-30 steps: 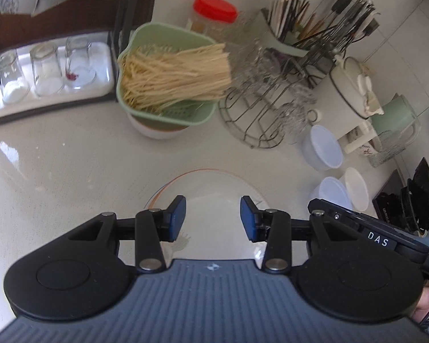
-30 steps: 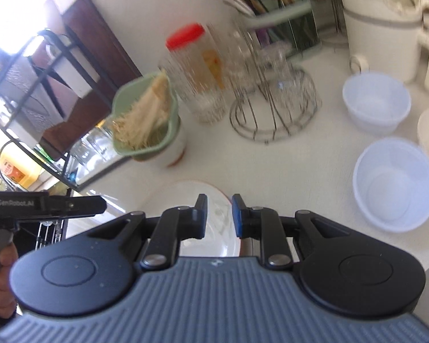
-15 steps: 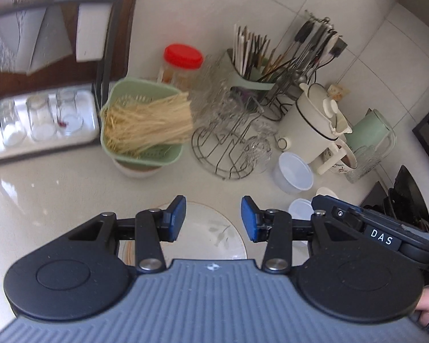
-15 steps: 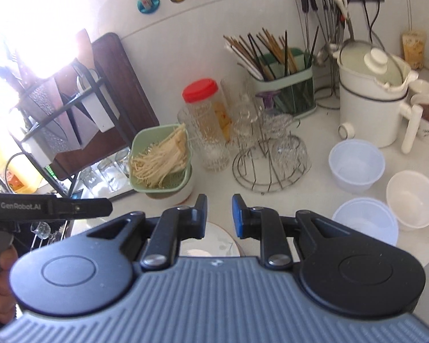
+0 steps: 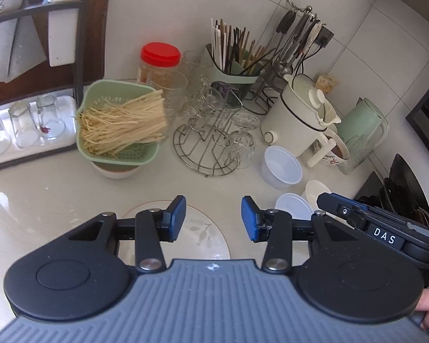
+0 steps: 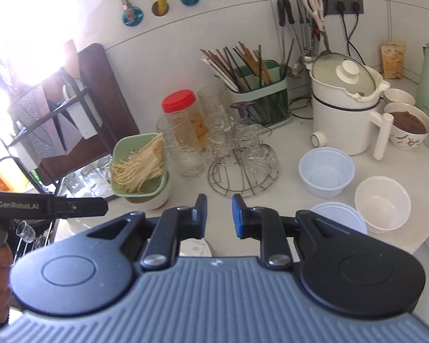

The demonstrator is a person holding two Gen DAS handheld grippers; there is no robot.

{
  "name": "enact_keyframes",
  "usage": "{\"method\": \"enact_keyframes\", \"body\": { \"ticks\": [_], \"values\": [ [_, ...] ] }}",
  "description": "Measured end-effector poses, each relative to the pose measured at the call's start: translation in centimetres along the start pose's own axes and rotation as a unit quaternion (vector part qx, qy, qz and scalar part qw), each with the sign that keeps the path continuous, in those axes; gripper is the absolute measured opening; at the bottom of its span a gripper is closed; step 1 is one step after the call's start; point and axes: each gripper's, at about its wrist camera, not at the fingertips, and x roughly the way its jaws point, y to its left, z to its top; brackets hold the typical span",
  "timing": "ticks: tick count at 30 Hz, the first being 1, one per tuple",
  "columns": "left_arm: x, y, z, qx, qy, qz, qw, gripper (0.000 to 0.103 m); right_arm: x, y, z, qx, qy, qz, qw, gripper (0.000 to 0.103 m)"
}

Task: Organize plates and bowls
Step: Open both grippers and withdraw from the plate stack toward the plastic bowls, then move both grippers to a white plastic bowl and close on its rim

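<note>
Both hand-held grippers released: left wide over plate rim; right narrower gap, nr bowls.

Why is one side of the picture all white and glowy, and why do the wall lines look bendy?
In the right wrist view, strong light from the upper left washes out the dark metal rack. In both views the fisheye lens curves the white wall tiles. In the left wrist view, the glossy white countertop shows soft glare.
</note>
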Motion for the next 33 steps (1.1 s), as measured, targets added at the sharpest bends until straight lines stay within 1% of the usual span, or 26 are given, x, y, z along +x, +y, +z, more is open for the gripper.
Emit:
{"method": "enact_keyframes", "body": {
  "ticks": [8, 10, 12, 15, 19, 21, 22, 23, 24, 25, 26, 27, 31, 33],
  "values": [
    [3.3, -2.2, -0.9, -0.018, 0.027, -0.004, 0.9995, 0.049, -0.2, -4.1, -0.5, 0.011, 0.009, -0.02, 1.0, 0.023],
    [4.4, -2.9, -1.2, -0.012, 0.033, -0.005, 0.9994, 0.049, -0.1, -5.4, -0.8, 0.013, 0.013, -0.024, 1.0, 0.023],
    [5.7, -3.4, -1.3, -0.014, 0.038, 0.008, 0.9991, 0.049, 0.0, -6.7, -1.2, 0.015, 0.02, -0.031, 0.999, 0.023],
    [7.5, -4.0, -1.4, -0.026, 0.049, 0.009, 0.9985, 0.049, 0.4, -8.7, -1.9, 0.022, 0.032, -0.035, 0.999, 0.023],
    [9.4, -6.0, -1.4, -0.018, 0.065, 0.022, 0.9975, 0.049, 1.1, -11.1, -2.8, 0.028, 0.044, -0.036, 0.998, 0.023],
    [9.9, -7.5, -1.2, -0.008, 0.065, 0.013, 0.9978, 0.052, 1.3, -11.9, -3.2, 0.017, 0.047, -0.03, 0.998, 0.023],
    [10.2, -8.2, -1.1, -0.004, 0.065, 0.011, 0.9978, 0.057, 1.3, -12.2, -3.4, 0.014, 0.047, -0.031, 0.998, 0.023],
    [10.5, -8.8, -1.0, 0.0, 0.066, 0.011, 0.9977, 0.057, 1.5, -12.6, -3.6, 0.013, 0.048, -0.031, 0.998, 0.024],
    [11.0, -9.6, -1.0, 0.006, 0.069, 0.009, 0.9976, 0.058, 1.6, -13.0, -3.7, 0.018, 0.051, -0.034, 0.998, 0.033],
    [11.5, -10.4, -0.9, 0.013, 0.07, 0.007, 0.9974, 0.058, 1.8, -13.6, -3.9, 0.025, 0.054, -0.037, 0.998, 0.04],
    [12.0, -11.0, -0.9, 0.018, 0.071, 0.004, 0.9973, 0.058, 2.1, -14.1, -3.9, 0.033, 0.056, -0.039, 0.997, 0.053],
    [12.6, -11.4, -0.9, 0.019, 0.073, 0.001, 0.9971, 0.058, 2.3, -14.6, -4.0, 0.041, 0.056, -0.036, 0.997, 0.057],
    [15.9, -12.1, -1.2, 0.005, 0.101, -0.002, 0.9949, 0.057, 3.5, -16.4, -4.2, 0.062, 0.061, -0.028, 0.996, 0.056],
    [17.5, -12.1, -1.1, -0.002, 0.12, 0.008, 0.9928, 0.057, 4.5, -17.2, -4.2, 0.072, 0.072, -0.029, 0.994, 0.056]
  ]
}}
